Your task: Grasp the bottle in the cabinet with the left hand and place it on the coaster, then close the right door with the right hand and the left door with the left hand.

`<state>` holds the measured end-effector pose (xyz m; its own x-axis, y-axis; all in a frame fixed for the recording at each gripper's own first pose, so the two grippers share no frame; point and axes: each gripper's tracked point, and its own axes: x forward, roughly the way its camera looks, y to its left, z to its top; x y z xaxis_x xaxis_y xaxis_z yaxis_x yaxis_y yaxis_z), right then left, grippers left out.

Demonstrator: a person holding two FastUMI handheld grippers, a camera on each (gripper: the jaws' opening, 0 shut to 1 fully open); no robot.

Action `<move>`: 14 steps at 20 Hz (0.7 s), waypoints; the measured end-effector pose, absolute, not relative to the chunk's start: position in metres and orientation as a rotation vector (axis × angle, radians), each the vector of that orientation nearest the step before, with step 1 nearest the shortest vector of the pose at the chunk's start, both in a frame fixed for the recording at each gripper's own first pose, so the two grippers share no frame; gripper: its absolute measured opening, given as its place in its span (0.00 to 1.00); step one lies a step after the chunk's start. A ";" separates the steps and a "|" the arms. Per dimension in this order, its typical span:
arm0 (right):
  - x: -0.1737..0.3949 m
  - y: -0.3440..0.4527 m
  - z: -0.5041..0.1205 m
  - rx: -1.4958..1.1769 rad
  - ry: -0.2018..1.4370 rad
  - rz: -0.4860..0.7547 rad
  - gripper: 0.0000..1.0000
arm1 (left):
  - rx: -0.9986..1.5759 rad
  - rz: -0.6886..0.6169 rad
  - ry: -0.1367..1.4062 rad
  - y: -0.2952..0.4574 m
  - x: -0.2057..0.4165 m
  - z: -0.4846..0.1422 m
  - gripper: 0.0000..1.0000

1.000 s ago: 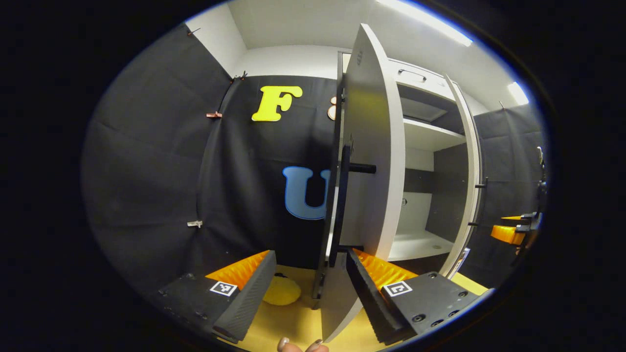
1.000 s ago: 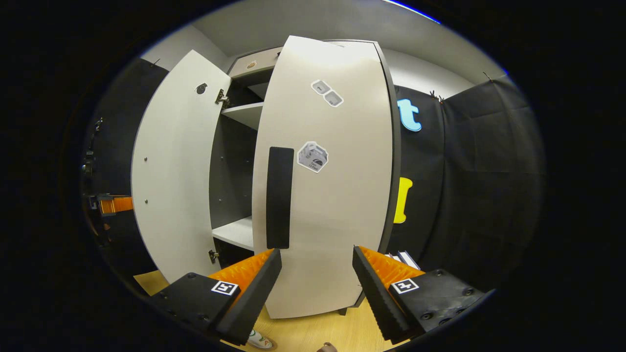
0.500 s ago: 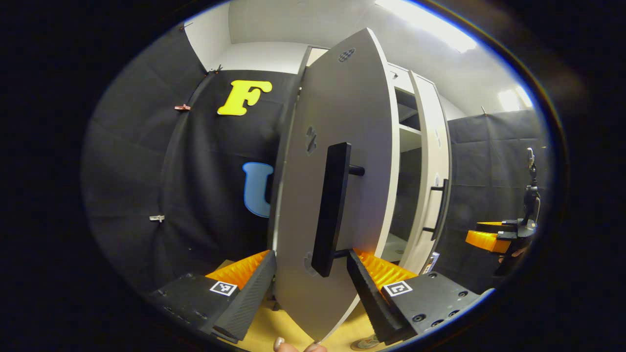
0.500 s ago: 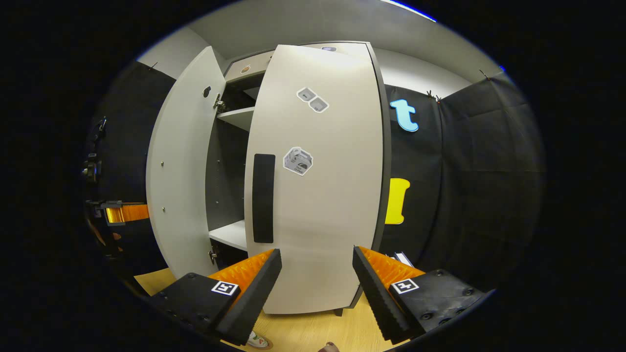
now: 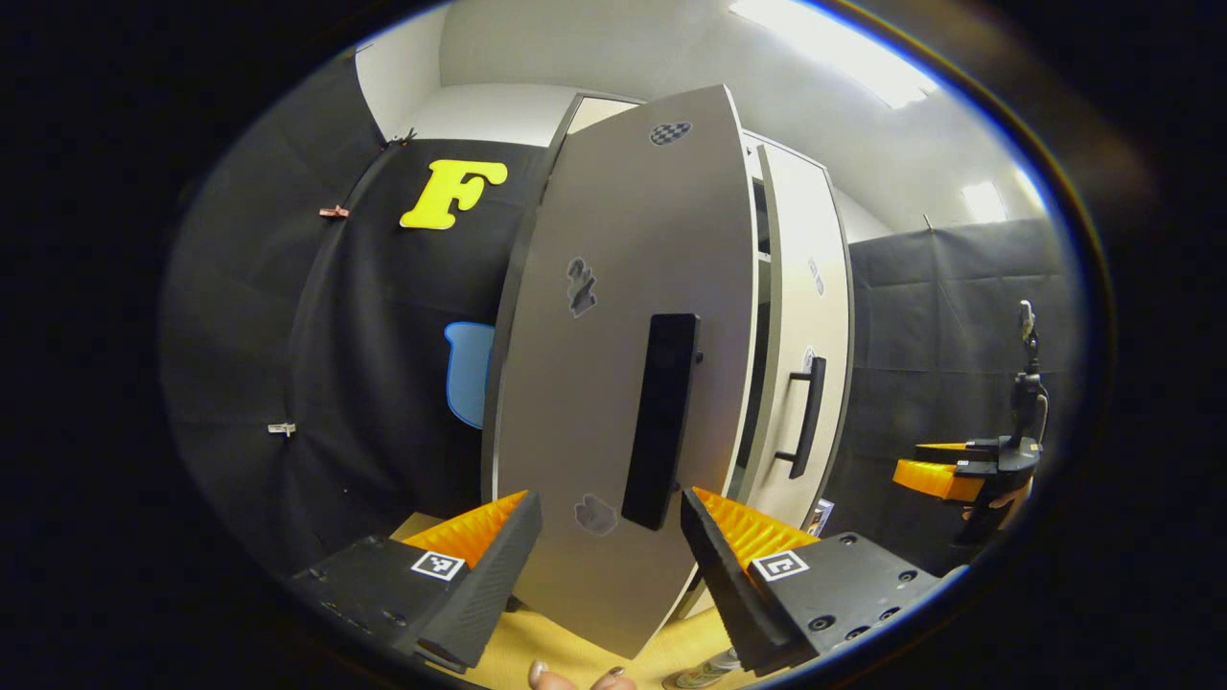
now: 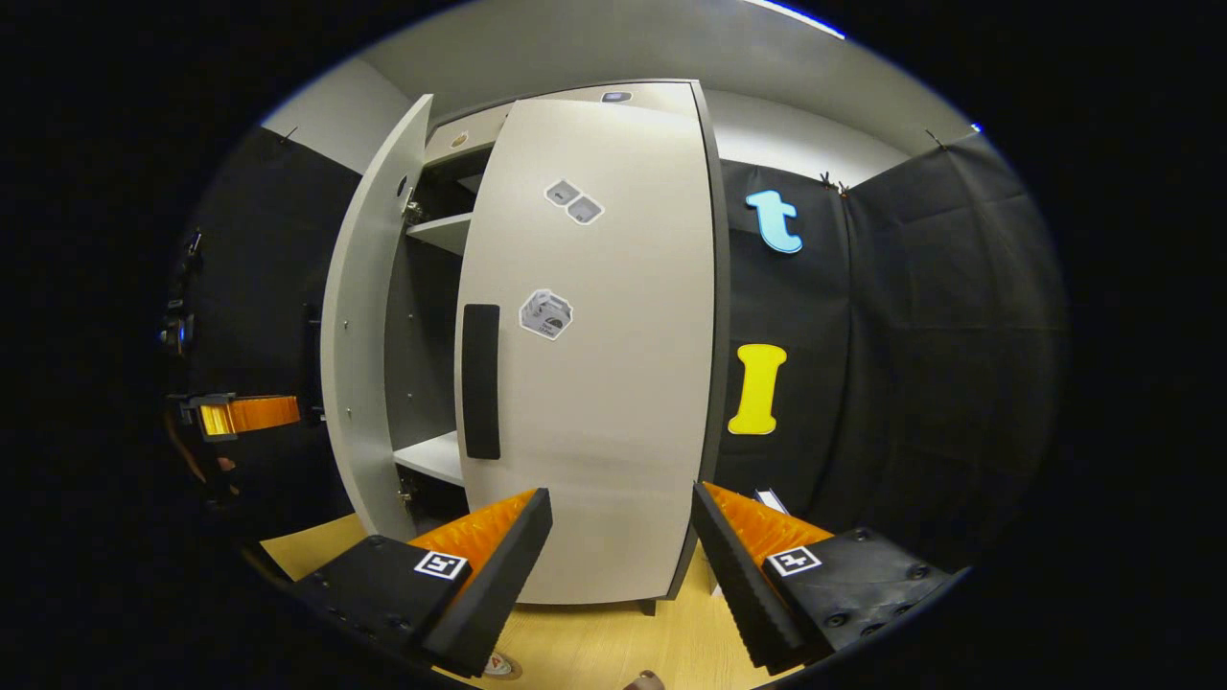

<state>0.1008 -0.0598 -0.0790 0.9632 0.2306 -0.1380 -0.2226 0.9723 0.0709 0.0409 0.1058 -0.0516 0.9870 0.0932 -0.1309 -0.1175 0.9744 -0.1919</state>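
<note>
Grey left door [image 5: 613, 383] before spread left gripper [image 5: 609, 556]

left door [image 5: 613, 383]: grey, black handle, slightly ajar | right door [image 6: 594, 364]: pale grey, nearly shut

Light comes from ceiling strips [image 5: 834, 57] overhead, blown out to white glare in the left gripper view. The left door [image 5: 623, 383] there looks grey and shaded across its face, while in the right gripper view the right door [image 6: 594, 364] is evenly bright. The cabinet interior [image 6: 422, 355] lies in deep shadow. Fisheye distortion bows every door edge, most strongly toward the rims, where the picture darkens and softens. The middle is sharp, with no motion blur.
</note>
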 end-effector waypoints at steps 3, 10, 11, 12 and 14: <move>0.096 -0.063 -0.078 0.051 0.141 0.225 0.98 | -0.188 0.106 0.136 0.103 0.040 -0.054 0.93; 0.083 -0.069 -0.072 0.067 0.131 0.212 0.98 | -0.144 0.084 0.136 0.098 0.037 -0.054 0.93; 0.082 -0.070 -0.072 0.068 0.131 0.211 0.97 | -0.150 0.082 0.138 0.095 0.036 -0.056 0.93; 0.080 -0.070 -0.072 0.068 0.130 0.210 0.97 | -0.156 0.080 0.135 0.092 0.035 -0.057 0.93; 0.075 -0.072 -0.071 0.065 0.129 0.209 0.97 | -0.150 0.083 0.135 0.088 0.035 -0.056 0.93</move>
